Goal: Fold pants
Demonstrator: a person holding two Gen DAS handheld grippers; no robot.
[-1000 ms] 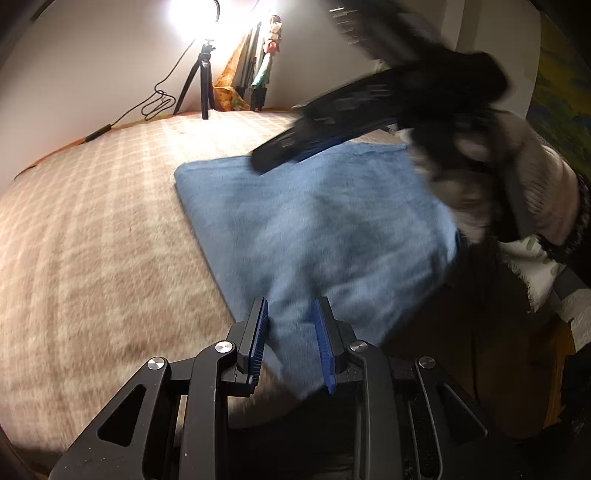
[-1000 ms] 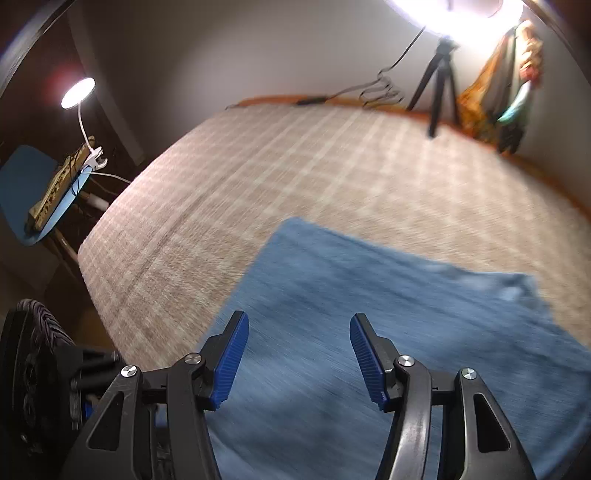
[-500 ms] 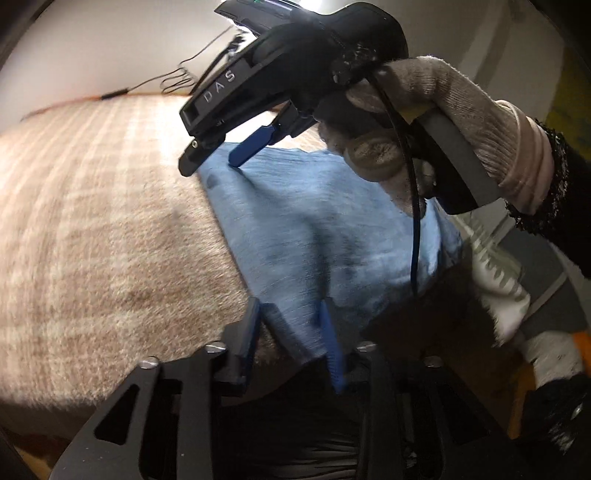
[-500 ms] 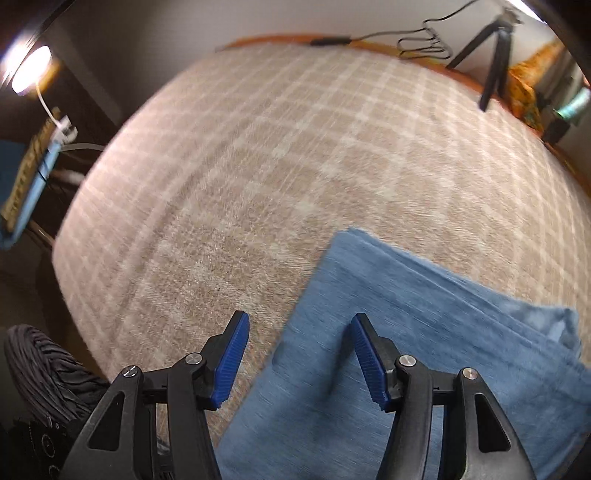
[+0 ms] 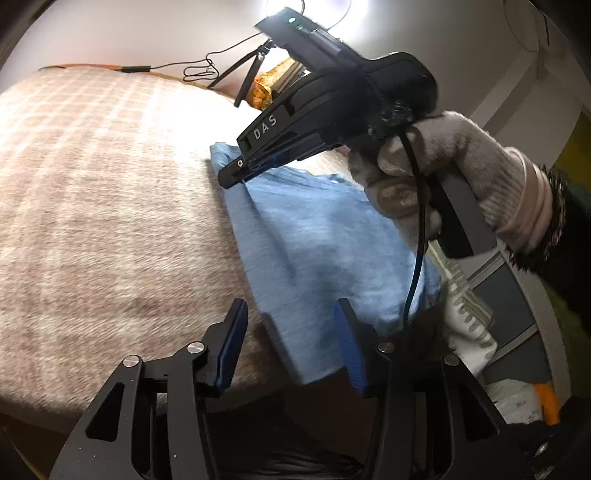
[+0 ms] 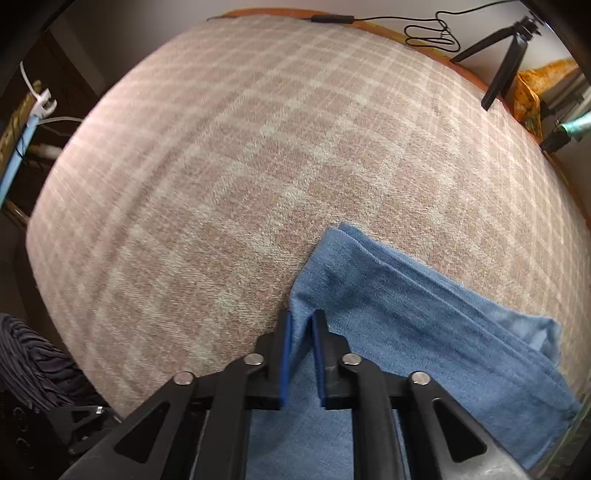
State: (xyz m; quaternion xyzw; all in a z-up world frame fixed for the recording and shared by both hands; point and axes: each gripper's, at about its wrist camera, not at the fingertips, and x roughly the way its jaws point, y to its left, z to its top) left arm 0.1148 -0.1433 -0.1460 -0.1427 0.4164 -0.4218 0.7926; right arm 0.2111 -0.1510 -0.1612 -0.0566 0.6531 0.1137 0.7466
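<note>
Folded blue pants point(image 5: 325, 236) lie on the checked beige bed cover point(image 5: 110, 184), near its front edge. My left gripper point(image 5: 291, 310) straddles their near left corner. Its jaws are opening, and the blue pads stand clear of the cloth between them. A gloved hand point(image 5: 443, 166) holds my right gripper point(image 5: 236, 177), which points down at the pants' left edge further back. In the right wrist view the right gripper point(image 6: 303, 319) is closing, and its pads pinch a raised ridge of the pants point(image 6: 406, 332). The layered folds show at the far corner.
A black tripod point(image 6: 506, 62) and a coiled cable point(image 6: 428, 33) stand at the bed's far edge, with orange cloth point(image 6: 535, 88) beside them. A clamp lamp point(image 6: 40, 103) is off the left side. Patterned laundry point(image 5: 465, 314) lies right of the bed. The checked cover point(image 6: 221, 147) stretches wide to the left.
My right gripper came down onto the pants' left edge and shut from wide open onto a ridge of cloth. The left gripper's fingers spread apart and the hand rolled.
</note>
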